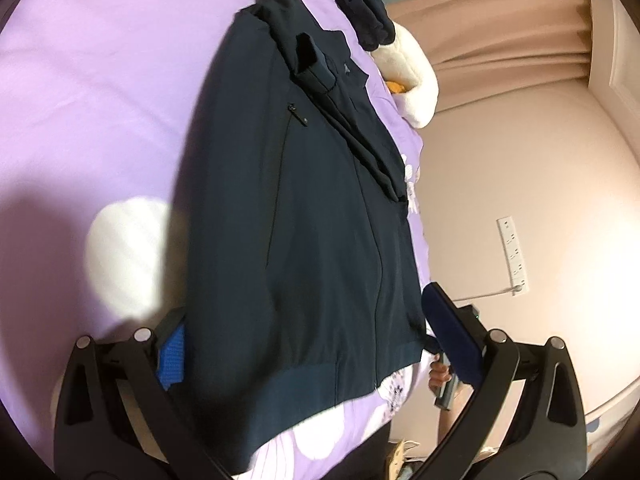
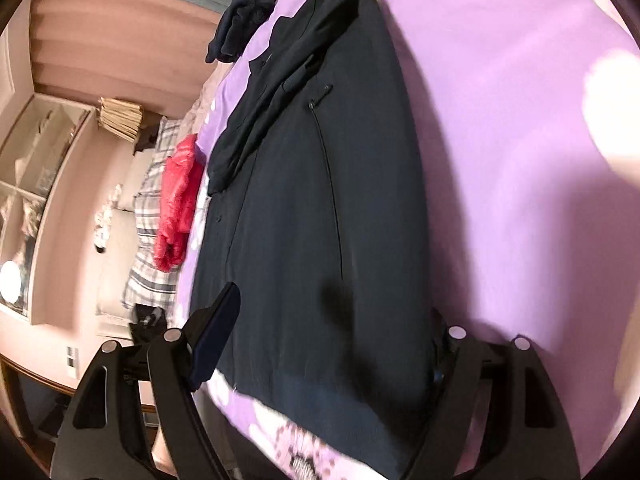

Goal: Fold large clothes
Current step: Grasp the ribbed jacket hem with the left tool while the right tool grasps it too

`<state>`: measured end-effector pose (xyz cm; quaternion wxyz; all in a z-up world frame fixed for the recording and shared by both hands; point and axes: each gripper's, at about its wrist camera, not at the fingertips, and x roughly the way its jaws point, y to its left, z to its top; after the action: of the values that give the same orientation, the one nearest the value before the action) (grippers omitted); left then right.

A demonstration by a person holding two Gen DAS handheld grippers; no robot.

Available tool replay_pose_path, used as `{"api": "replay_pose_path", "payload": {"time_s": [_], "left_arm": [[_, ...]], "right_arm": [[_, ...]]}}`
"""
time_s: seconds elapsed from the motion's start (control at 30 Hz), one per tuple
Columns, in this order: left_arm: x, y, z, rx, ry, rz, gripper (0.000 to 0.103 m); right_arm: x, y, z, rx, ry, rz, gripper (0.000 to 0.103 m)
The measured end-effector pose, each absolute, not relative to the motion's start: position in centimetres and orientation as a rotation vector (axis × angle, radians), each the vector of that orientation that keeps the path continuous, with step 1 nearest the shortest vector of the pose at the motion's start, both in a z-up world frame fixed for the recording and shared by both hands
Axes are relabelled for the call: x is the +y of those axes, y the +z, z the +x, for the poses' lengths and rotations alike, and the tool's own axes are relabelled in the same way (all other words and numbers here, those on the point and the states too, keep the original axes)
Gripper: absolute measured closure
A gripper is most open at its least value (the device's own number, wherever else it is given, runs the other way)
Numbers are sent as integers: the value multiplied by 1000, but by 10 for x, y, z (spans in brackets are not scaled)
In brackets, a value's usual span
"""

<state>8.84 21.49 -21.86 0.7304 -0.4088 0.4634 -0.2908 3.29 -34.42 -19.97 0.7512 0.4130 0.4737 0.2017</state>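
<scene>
Navy jacket [image 1: 304, 220] flat on bed | both hand-held grippers [image 1: 316, 356] [image 2: 320, 344] wide apart, gripping nothing

Dark jackets: one jacket [image 1: 304, 208] lying flat on the bed [image 1: 100, 100]
Dark bundled garments: one [image 1: 360, 4]
Red garments: one [image 2: 178, 200]
White plush toys: one [image 1: 416, 80]
Wall sockets: one strip [image 1: 512, 256]

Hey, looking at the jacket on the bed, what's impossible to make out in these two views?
- Left view: the jacket hides most of the left tool's blue pad.
- Right view: the right tool's far pad sits behind the jacket hem.
- Both views: motion blur smears the flower print.
</scene>
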Motion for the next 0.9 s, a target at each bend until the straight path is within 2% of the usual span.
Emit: {"api": "replay_pose_path", "payload": {"time_s": [0.57,0.63,0.7,0.77,0.9], "left_arm": [[171,-220,105,1082,-657,-839,2],[169,-219,100,1079,-653,-827,3],[171,-220,95,1081,-627,-809,11],[174,-223,93,1083,-605,-807,25],[179,-230,98,1122,-548,-805,49]], "right_arm": [[-312,-206,54,1055,460,872,26],[-314,-205,49,1049,453,861,29],[-318,-207,44,1048,437,866,38],[-323,-212,40,1039,429,893,49],[-324,-215,42,1032,408,907,56]]}}
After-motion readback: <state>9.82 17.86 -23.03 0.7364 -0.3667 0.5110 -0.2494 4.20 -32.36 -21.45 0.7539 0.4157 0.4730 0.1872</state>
